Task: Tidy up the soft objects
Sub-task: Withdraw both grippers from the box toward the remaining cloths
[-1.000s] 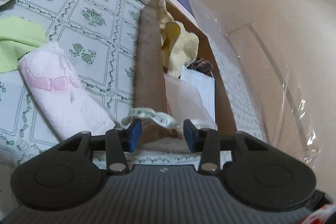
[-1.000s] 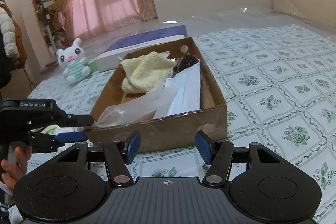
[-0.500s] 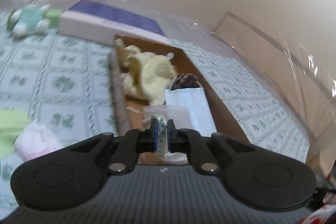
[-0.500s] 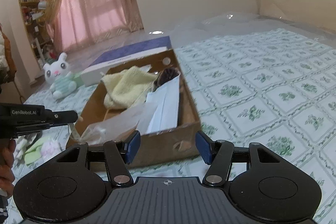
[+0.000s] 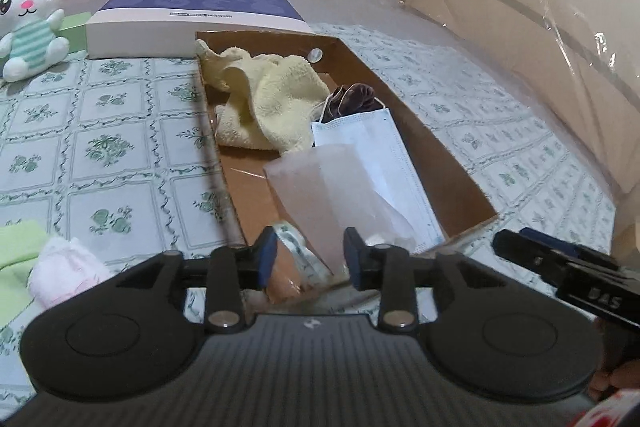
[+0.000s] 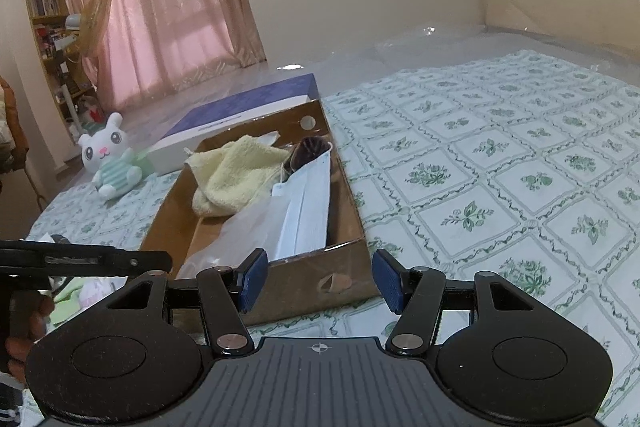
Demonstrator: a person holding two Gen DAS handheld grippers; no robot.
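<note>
Since a second ago the left gripper (image 5: 309, 255) swung over the cardboard box (image 5: 448, 163); its jaws are opening, dropping the patterned band (image 5: 294, 247) at the box's near corner. Right gripper (image 6: 318, 281), apart and empty, faces the box's near wall.

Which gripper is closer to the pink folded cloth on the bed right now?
Left. The left gripper, jaws opening, is at the cardboard box's near corner, just beside the pink cloth. The right gripper sits farther off, facing the box's near end.
</note>
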